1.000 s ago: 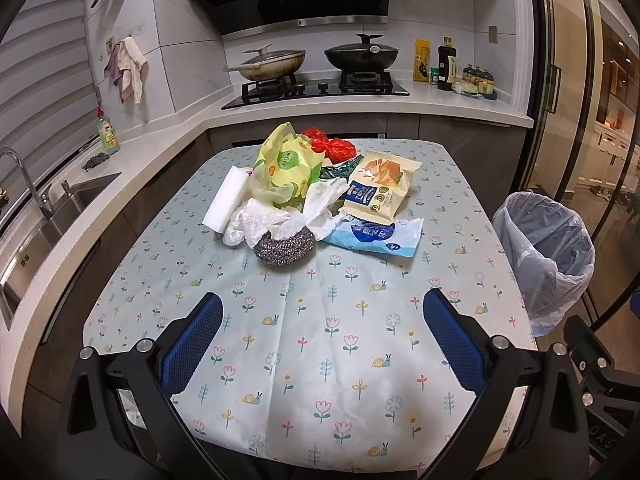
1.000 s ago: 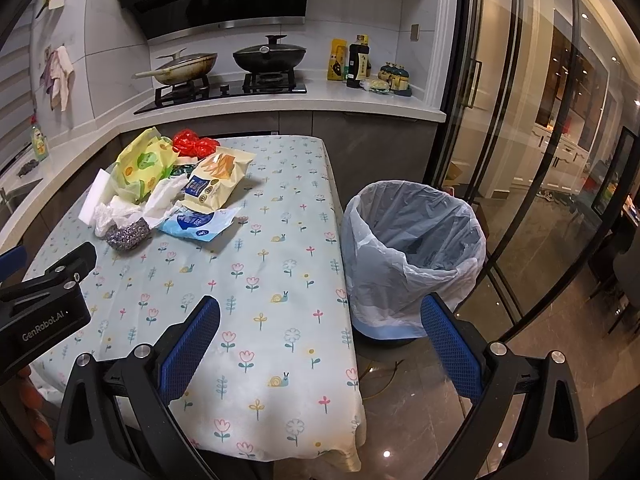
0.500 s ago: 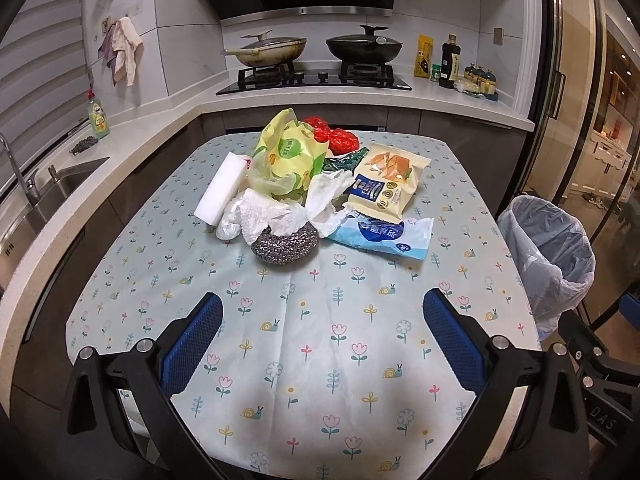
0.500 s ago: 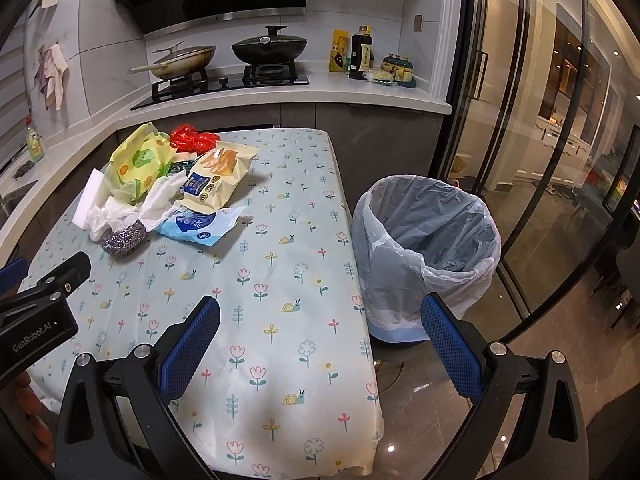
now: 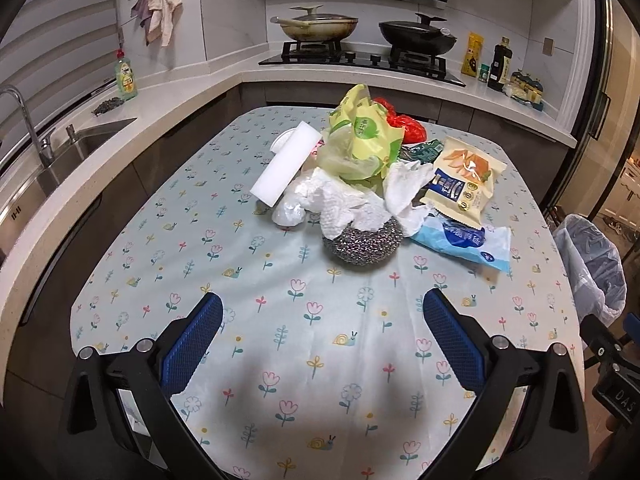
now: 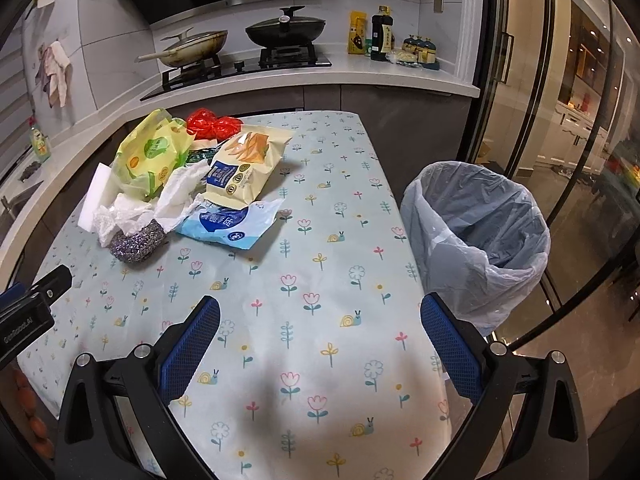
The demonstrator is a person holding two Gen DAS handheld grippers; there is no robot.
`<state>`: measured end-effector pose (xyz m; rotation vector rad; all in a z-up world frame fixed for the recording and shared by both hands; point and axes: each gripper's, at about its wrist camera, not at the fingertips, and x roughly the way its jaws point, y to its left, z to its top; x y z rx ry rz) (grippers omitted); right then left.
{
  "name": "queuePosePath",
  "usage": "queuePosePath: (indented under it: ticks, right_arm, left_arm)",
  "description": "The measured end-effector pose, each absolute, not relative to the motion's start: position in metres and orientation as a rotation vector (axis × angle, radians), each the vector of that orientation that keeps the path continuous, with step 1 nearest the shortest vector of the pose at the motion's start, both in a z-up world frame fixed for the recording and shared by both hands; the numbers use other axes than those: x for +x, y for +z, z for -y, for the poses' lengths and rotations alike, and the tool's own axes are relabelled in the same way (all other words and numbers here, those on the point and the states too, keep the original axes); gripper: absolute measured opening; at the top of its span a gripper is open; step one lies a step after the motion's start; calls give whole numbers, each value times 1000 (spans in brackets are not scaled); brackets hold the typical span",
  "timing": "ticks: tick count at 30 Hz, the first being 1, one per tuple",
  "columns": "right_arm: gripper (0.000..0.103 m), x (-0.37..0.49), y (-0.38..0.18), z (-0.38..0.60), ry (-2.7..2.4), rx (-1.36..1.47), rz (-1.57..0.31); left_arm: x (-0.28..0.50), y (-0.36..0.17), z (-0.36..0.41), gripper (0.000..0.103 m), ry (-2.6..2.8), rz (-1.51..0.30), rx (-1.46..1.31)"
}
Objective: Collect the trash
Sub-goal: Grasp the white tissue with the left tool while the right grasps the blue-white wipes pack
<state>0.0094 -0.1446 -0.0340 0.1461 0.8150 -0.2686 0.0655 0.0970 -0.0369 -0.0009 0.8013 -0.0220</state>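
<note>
left gripper (image 5: 322, 344), blue-padded black fingers spread wide, nothing between them, hanging over the flower-print tablecloth (image 5: 200, 248). right gripper (image 6: 320, 344) likewise released and empty above the near table edge.

outward from the left gripper, at 12 o'clock: grey wire-mesh scouring ball (image 5: 362, 242), nearest item, with crumpled white paper towels (image 5: 340, 204) draped on its top. at 11 o'clock a white rectangular foam sponge block (image 5: 286, 168) leaning on the heap. behind, a yellow-green plastic bag (image 5: 364, 140) and a red crinkled bag (image 5: 404, 126). at 1 o'clock a cream snack packet (image 5: 460, 182) overlapping a pale blue flat wrapper (image 5: 466, 244).

from the right gripper, the white-lined trash bin (image 6: 476, 236) stands at 2 o'clock, off the table's side, well apart from the heap.

risks, judged: grabbing the scouring ball may drag the towels along and spill them short of the bin; the flat blue wrapper may slip from the pads or bunch the cloth; light liner rim could fold inward.
</note>
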Motion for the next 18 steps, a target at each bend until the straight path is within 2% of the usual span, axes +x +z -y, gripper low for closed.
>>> queuePosePath:
  ticks: [18]
  right_arm:
    - [94,82,-60,133,-286,222,-867]
  left_arm:
    - [156,-54,-119,96,-64,-850,-84]
